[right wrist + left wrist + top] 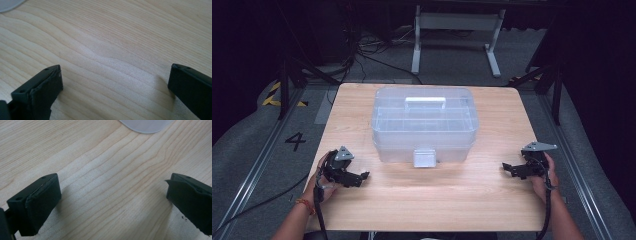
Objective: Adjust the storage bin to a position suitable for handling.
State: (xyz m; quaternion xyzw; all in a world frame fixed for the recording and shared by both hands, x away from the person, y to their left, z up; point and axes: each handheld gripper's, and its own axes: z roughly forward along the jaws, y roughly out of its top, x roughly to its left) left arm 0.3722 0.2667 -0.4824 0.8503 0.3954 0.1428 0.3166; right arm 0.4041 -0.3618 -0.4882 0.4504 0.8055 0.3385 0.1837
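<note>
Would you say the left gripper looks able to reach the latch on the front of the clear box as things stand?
Probably yes. The left gripper sits open on the table, and bare wood lies between it and the latch on the near wall of the clear box; nothing stands in the way.

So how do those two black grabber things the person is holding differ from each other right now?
The left gripper sits at the table's left side near the clear plastic box; the right gripper sits at the right edge, farther from the box. The left one points its fingers right, the right one points left. Shared: both are black, hand-held, open, holding nothing, low over bare wood.
</note>
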